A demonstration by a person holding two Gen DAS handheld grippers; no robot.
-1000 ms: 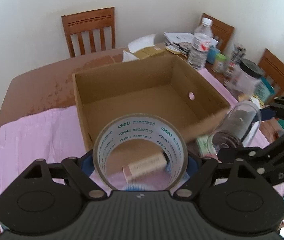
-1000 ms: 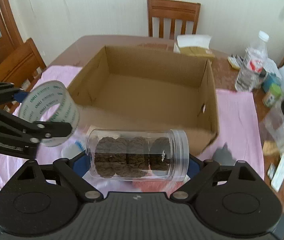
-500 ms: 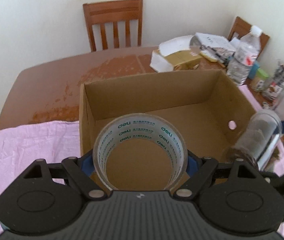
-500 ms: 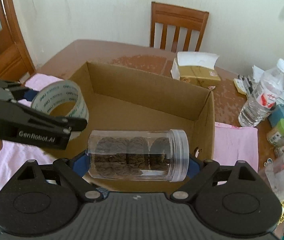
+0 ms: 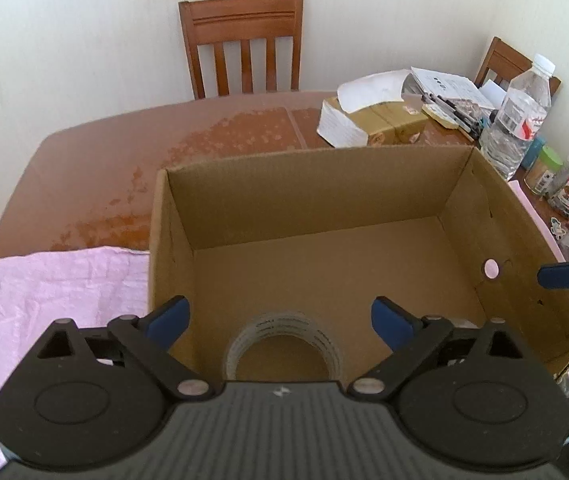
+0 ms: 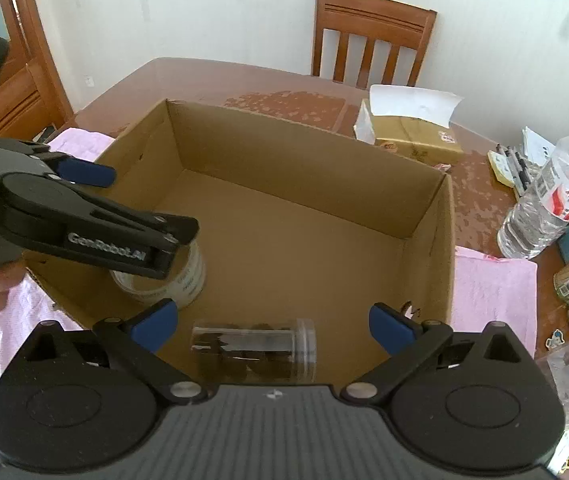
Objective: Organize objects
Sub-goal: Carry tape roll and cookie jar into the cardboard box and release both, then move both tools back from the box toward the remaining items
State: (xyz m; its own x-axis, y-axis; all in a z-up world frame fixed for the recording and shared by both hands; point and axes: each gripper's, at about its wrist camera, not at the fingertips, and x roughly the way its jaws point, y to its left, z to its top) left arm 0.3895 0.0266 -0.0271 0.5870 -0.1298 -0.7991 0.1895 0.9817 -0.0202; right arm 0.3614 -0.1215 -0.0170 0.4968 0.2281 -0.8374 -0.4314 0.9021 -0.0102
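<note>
An open cardboard box point(image 5: 364, 168) point(image 6: 446, 236) sits on the table. A clear tape roll point(image 5: 284, 344) lies on the box floor near its front wall; it also shows in the right wrist view point(image 6: 188, 276), partly hidden by the left gripper. A clear jar of dark lumps point(image 6: 254, 350) lies on its side on the box floor. My left gripper point(image 5: 280, 316) is open and empty above the tape roll. My right gripper point(image 6: 272, 320) is open and empty above the jar.
A pink cloth point(image 5: 60, 284) lies under the box. A tissue box point(image 6: 412, 132), a water bottle point(image 6: 552, 196), pens, small jars and papers crowd the table's right side. Wooden chairs point(image 5: 240, 44) stand around the table.
Both grippers opened. The tape roll dropped from the left gripper and the jar from the right onto the box floor. Both grippers had moved over the box.
</note>
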